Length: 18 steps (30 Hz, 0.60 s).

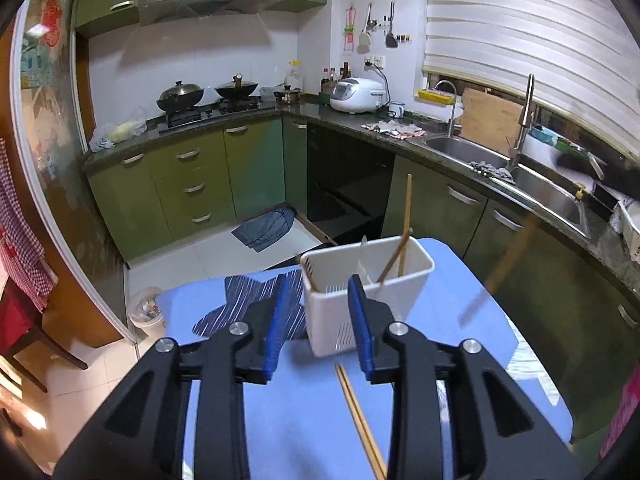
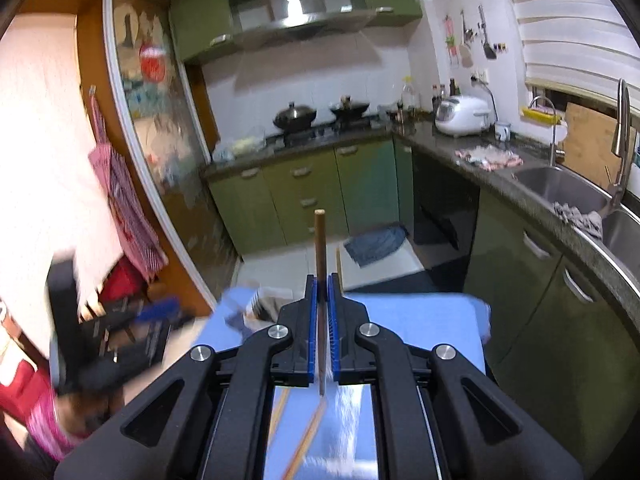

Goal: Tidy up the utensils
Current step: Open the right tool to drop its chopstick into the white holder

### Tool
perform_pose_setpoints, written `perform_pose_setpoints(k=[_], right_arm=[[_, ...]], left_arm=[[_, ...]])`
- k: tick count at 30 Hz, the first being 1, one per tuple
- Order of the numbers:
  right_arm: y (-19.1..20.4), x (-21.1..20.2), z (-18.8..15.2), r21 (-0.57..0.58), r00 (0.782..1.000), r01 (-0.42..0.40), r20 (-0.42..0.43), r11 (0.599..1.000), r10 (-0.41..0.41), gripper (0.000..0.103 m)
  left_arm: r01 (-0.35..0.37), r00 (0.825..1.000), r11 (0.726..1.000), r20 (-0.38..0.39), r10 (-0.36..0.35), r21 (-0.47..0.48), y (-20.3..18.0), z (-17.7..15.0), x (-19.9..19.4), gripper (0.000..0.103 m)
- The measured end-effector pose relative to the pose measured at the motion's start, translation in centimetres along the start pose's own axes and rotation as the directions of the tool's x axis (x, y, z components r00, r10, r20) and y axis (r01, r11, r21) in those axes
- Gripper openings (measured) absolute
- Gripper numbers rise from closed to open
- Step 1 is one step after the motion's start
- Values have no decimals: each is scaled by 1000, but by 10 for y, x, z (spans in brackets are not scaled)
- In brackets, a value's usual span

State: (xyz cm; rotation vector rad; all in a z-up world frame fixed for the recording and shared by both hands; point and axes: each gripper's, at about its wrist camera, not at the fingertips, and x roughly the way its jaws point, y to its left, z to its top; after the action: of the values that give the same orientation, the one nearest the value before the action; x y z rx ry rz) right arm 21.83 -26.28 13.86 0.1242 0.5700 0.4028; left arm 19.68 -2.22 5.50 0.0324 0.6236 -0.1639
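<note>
Left tool (image 1: 320,316) hangs with its jaws parted and nothing between them, a white utensil holder (image 1: 360,292) just ahead and a chopstick pair (image 1: 360,412) on the blue desk (image 1: 460,320) beneath. Right tool (image 2: 321,312) pinches one upright chopstick (image 2: 320,240).

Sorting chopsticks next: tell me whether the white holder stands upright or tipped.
Upright. The white holder stands on the blue table, rim level, chopsticks leaning inside.
</note>
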Motion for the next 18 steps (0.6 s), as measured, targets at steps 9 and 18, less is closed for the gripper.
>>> perform_pose_setpoints(k=[9, 18], right_arm=[[0, 66, 53, 35, 995, 84, 46, 996, -85, 6], [3, 128, 13, 0, 993, 67, -101, 998, -67, 12]], left_arm=[[-2, 1000, 1000, -6, 2, 14, 5, -30, -27, 33], [4, 997, 1000, -73, -3, 9, 8, -52, -12, 35]])
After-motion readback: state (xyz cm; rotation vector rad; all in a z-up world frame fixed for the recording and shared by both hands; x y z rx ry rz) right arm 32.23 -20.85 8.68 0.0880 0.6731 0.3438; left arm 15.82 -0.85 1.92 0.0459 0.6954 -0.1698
